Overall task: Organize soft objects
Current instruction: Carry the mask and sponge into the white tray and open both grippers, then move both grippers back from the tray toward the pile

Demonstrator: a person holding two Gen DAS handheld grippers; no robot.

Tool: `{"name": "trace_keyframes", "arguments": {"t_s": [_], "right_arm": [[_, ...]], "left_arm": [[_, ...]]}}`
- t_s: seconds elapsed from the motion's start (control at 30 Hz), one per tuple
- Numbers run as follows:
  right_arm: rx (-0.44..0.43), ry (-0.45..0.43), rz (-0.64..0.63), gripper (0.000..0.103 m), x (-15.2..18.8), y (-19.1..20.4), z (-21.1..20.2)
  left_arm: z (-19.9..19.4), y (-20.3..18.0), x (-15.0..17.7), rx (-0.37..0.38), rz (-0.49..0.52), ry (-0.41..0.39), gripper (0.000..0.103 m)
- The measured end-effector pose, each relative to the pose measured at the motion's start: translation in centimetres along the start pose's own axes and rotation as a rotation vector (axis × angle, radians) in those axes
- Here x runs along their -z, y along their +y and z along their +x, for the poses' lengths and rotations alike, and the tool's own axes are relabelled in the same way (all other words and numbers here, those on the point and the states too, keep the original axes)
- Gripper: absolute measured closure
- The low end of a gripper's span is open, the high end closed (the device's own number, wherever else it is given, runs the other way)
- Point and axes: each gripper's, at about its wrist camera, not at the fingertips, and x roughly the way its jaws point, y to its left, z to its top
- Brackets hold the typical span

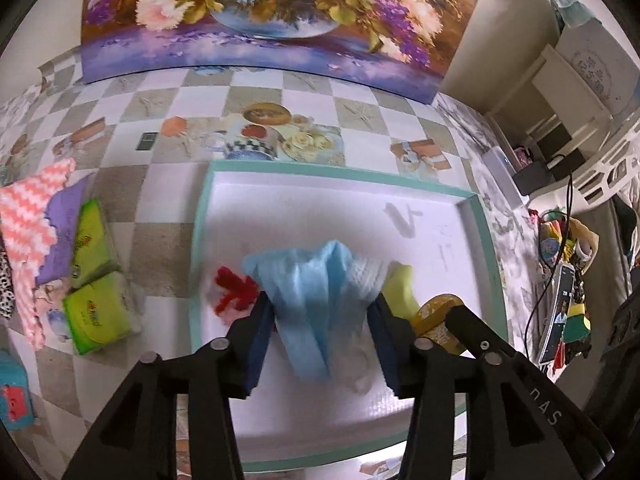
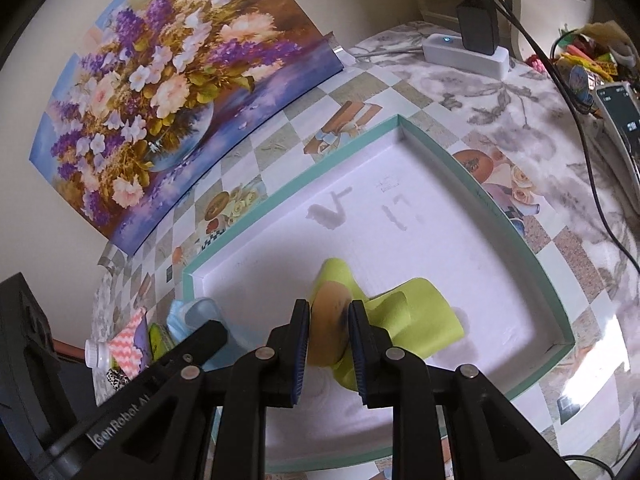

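A white tray with a teal rim [image 1: 344,168] lies on the checked tablecloth. My left gripper [image 1: 320,300] hangs over its near left part, open. A light blue cloth [image 1: 308,288] sags loosely between the blue pads down to the tray floor. A red fuzzy item [image 1: 234,286] lies just left of it in the tray. My right gripper [image 2: 329,306] is over the same tray [image 2: 280,196], shut on a yellow-green cloth [image 2: 420,312]. An orange-tan fold of that cloth is pinched between the pads. The blue cloth [image 2: 200,312] shows at the right wrist view's left.
Two green tissue packs [image 1: 96,276], a purple cloth [image 1: 64,236] and a pink-white zigzag knit [image 1: 28,216] lie left of the tray. A flower painting [image 1: 260,20] leans on the wall behind. A power strip with a charger [image 2: 464,54], cables and a phone [image 2: 618,120] sit at the right.
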Motion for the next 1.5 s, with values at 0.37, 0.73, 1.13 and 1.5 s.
{"name": "trace_keyframes", "arguments": {"t_s": [0.37, 0.73, 1.13, 1.5], "right_arm": [[0.056, -0.001, -0.054, 0.045, 0.5, 0.9, 0.0], [0.172, 0.004, -0.227, 0.016, 2.1, 4.0, 1.3], [0.219, -0.029, -0.334, 0.000, 3.1, 6.8, 1.2], [0.164, -0.059, -0.391, 0.000, 4.1, 11.4, -0.4]], "left_arm": [[-1.6, 2.3, -0.8, -0.123, -0.009, -0.033, 0.024], [-2.2, 8.0, -1.1, -0.293, -0.112, -0.032, 0.019], [-4.6, 13.6, -1.4, -0.351, -0.211, -0.040, 0.014], [-7.4, 18.5, -1.5, -0.361, -0.237, -0.037, 0.014]]}}
